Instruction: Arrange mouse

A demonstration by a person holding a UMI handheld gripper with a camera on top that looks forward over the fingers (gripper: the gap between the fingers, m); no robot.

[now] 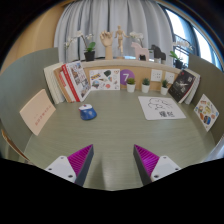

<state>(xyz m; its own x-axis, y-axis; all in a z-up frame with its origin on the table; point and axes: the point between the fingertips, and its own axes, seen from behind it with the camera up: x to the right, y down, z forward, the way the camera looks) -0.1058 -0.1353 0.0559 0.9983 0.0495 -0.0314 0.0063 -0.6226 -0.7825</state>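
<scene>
We are holding the tongs (pixel 113 160) apart above the tabletop (pixel 120 128), gripping nothing.
The blue mouse (pixel 88 112) is lying well beyond them, off toward the left finger's side, near the books (pixel 70 82).

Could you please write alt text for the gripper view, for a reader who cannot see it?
The open gripper hovers over a grey-green table, holding nothing; a blue mouse lies beyond its fingers, to the left. Books and small potted plants line the far edge.
</scene>
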